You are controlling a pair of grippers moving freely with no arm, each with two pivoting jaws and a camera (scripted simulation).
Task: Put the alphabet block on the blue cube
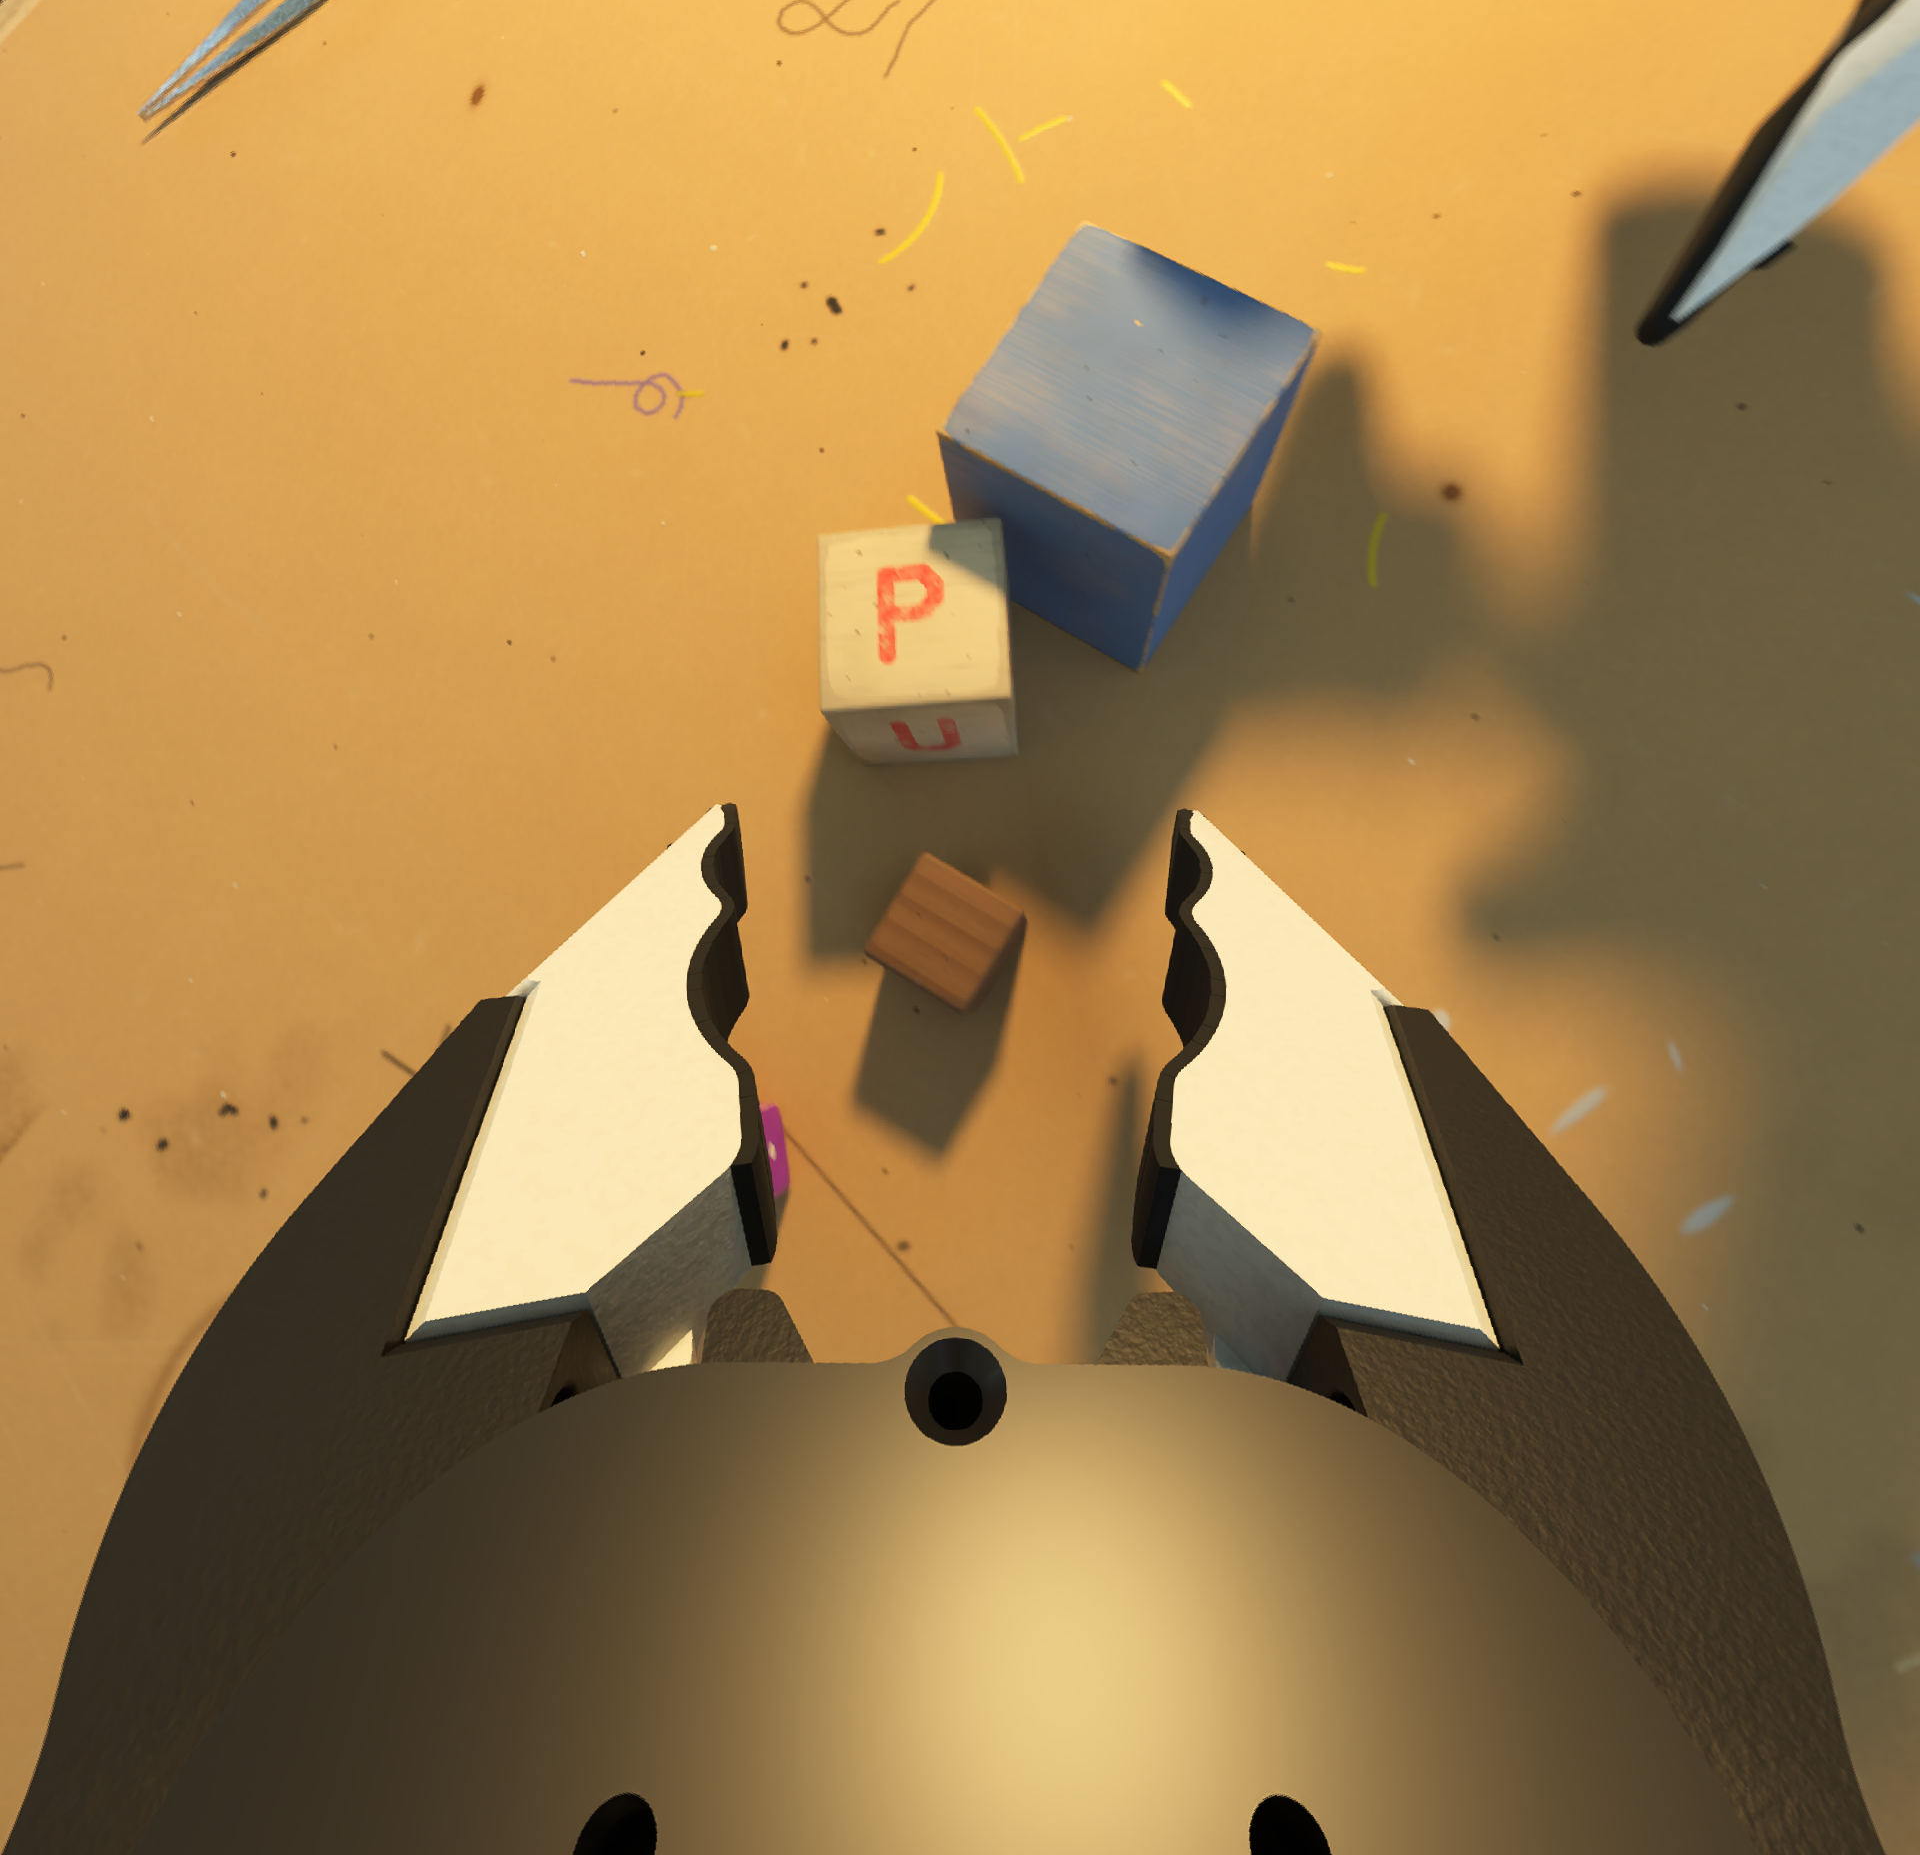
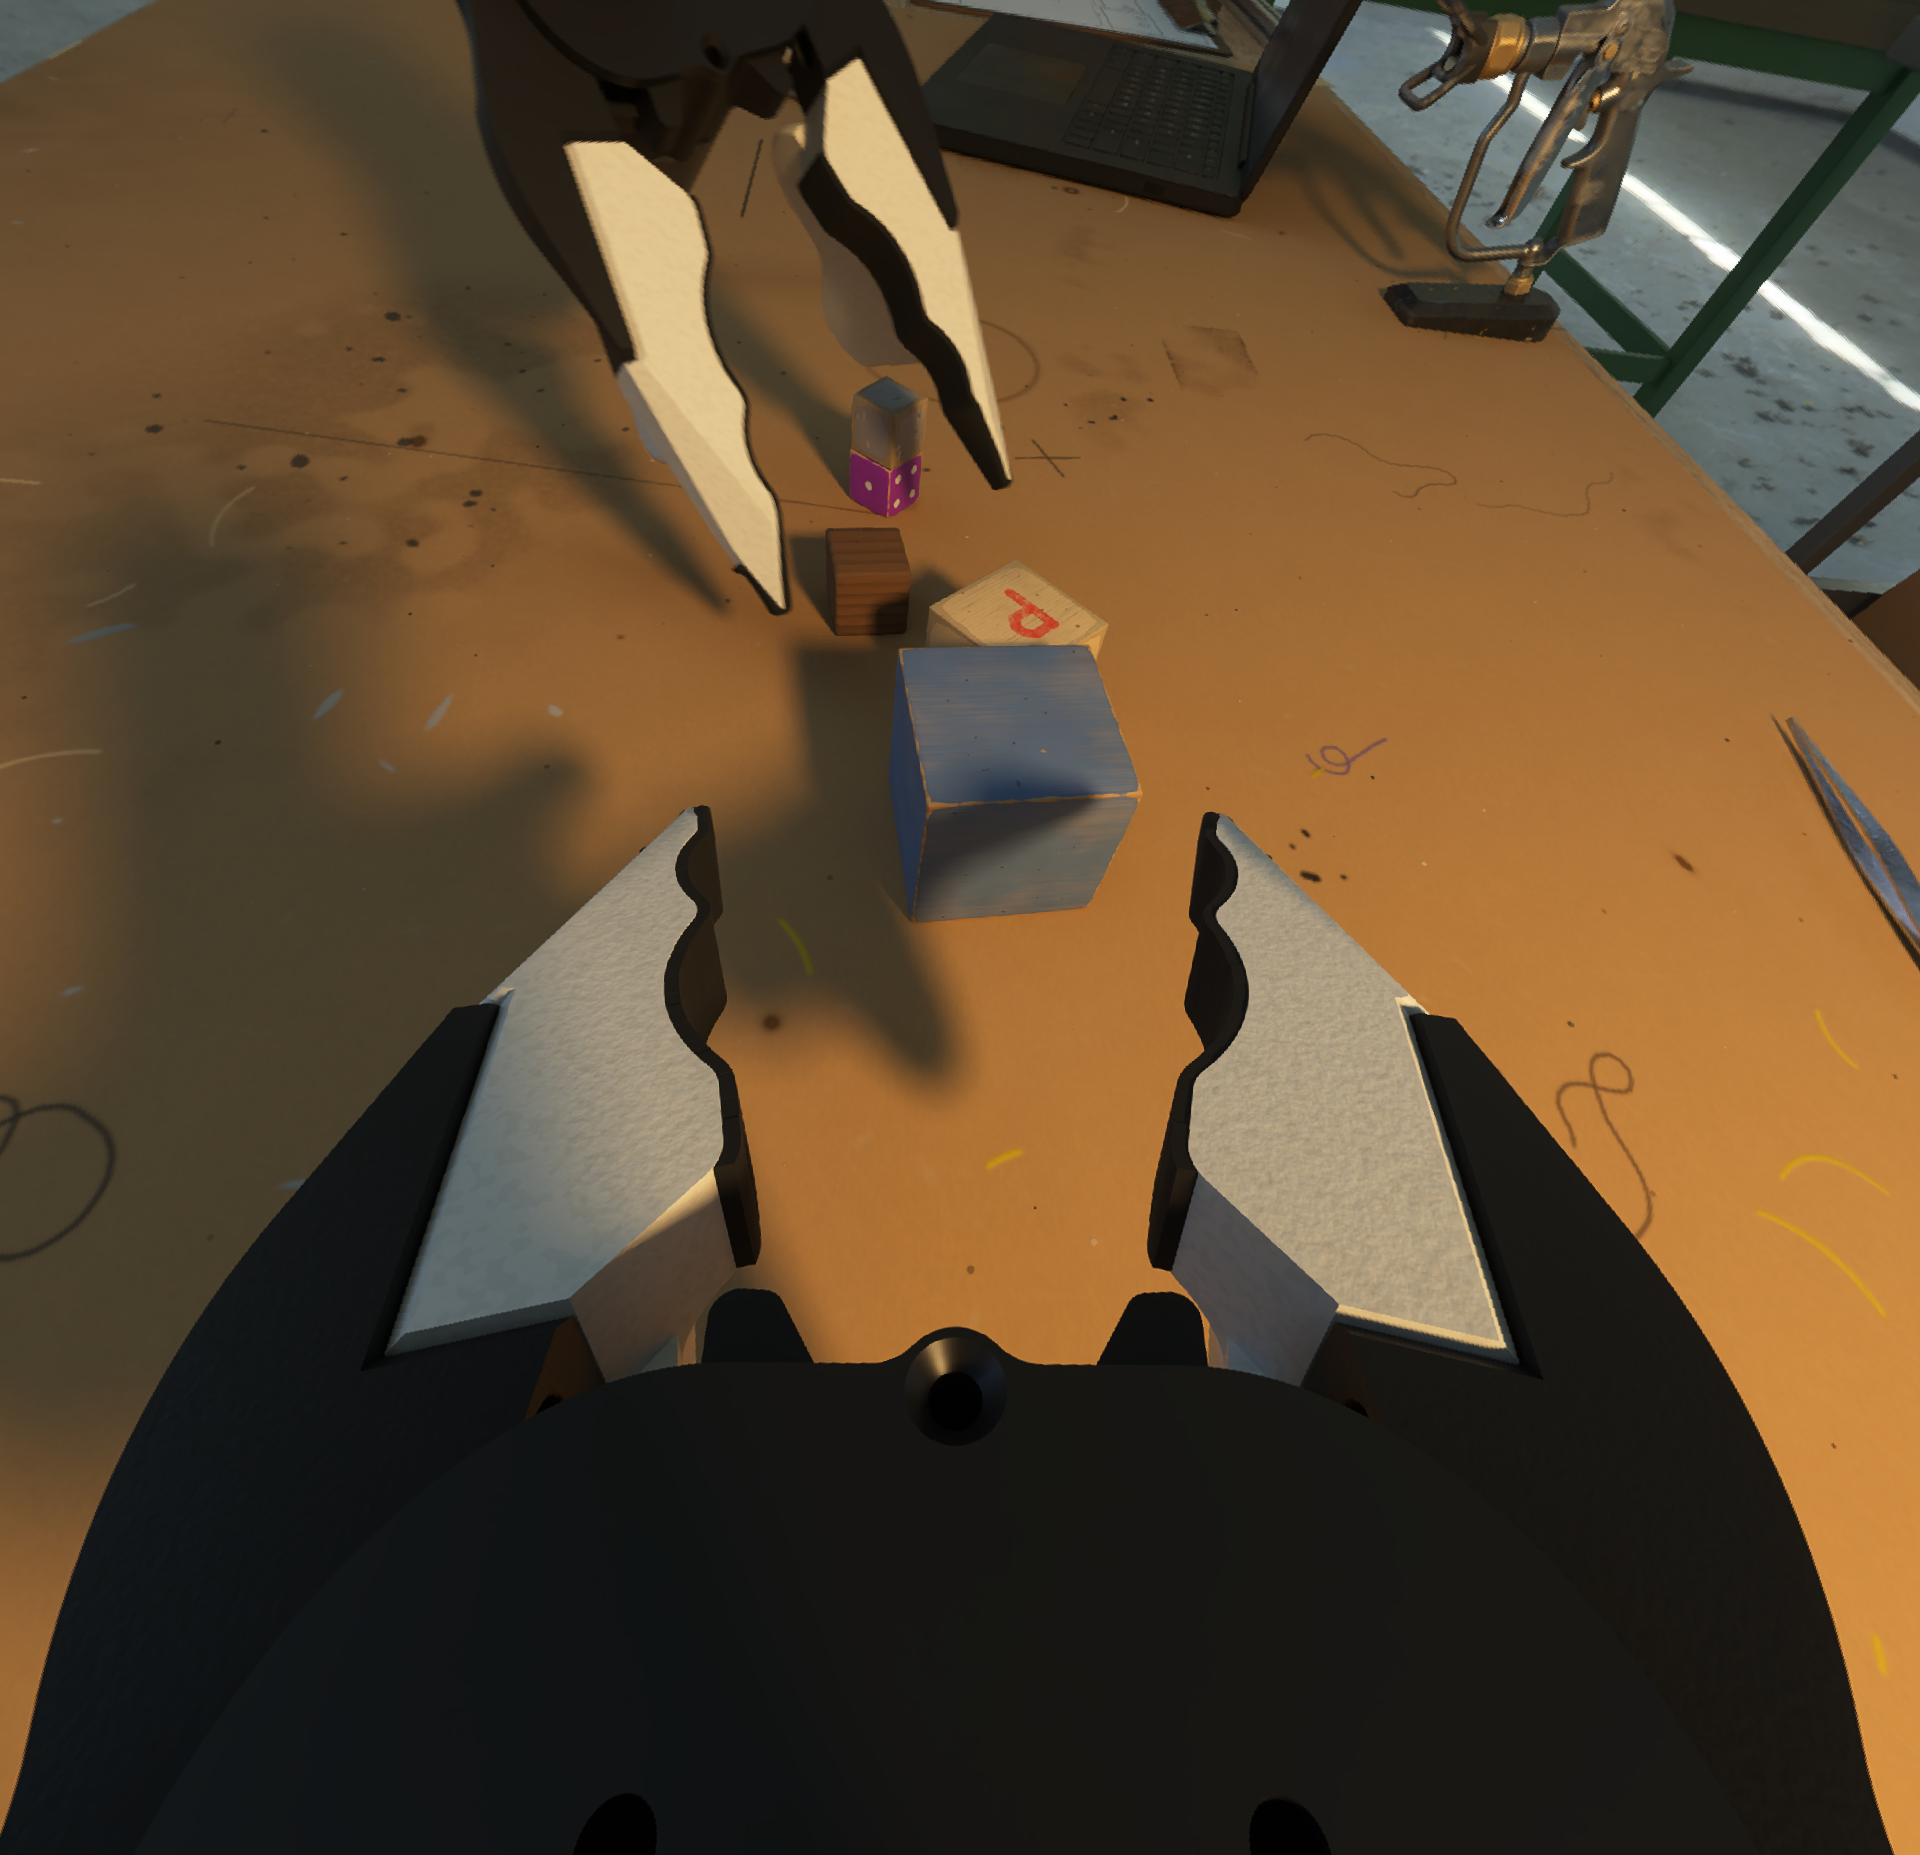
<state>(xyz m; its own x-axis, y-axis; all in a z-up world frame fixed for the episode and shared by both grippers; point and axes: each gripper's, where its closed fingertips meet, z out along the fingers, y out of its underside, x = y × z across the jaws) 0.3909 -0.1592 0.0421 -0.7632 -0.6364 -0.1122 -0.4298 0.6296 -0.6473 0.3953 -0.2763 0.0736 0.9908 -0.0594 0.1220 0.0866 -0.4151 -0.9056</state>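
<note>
The alphabet block (image 1: 916,636) is cream with red letters and stands on the table, its far corner touching the larger blue cube (image 1: 1127,444). My left gripper (image 1: 956,818) is open and empty, hovering above the table short of the block, over a small brown wooden cube (image 1: 948,927). In the right wrist view the blue cube (image 2: 1008,777) sits just ahead of my open, empty right gripper (image 2: 954,823), with the alphabet block (image 2: 1018,608) behind it. The left gripper (image 2: 888,538) hangs open there above the small cubes.
A purple die (image 2: 885,484) with a grey cube (image 2: 886,418) stacked on it stands behind the brown cube (image 2: 868,579). A laptop (image 2: 1122,91) and a spray gun on a stand (image 2: 1538,122) are at the far table edge. Tweezers (image 2: 1860,849) lie at right.
</note>
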